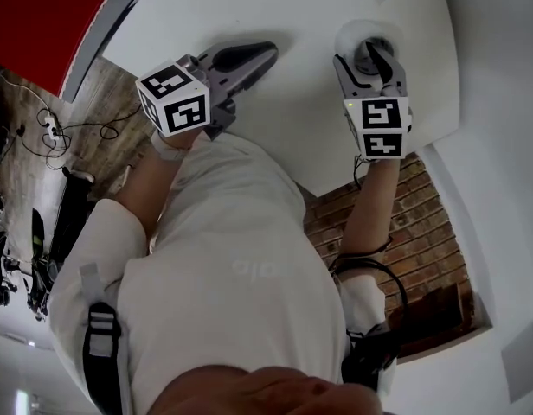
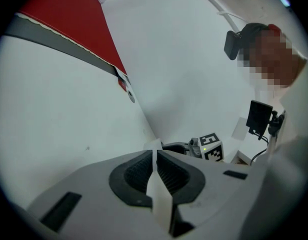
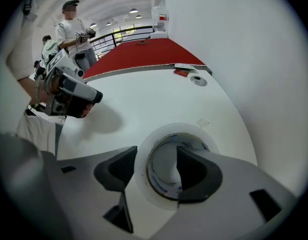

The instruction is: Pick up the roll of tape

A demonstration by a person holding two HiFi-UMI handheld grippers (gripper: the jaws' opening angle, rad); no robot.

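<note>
White table, bordered by a red area past its far edge and by a brick-patterned floor at its near side, with cables lying on the floor to the left. Two people stood far off beside a railing. On the tabletop a small clear scrap lay just beyond the roll, and a round disc sat next to a red tag near the far edge, well apart from it. The roll of tape lay flat on the table near its right edge, directly under the right gripper. That gripper's jaws were spread and straddled one wall of the roll. One jaw reached down inside the core and the other stood outside the rim. The outer jaw was touching or just beside the rim, while the inner jaw stood clear of the core wall, so the roll was not clamped. The left gripper hung over the table well apart from the roll, its jaws pressed together on a thin white strip that ran up between the pads. In the head view the right gripper covered most of the roll, and the person's white-clad body hid the near table edge. The strip's material could not be made out.
</note>
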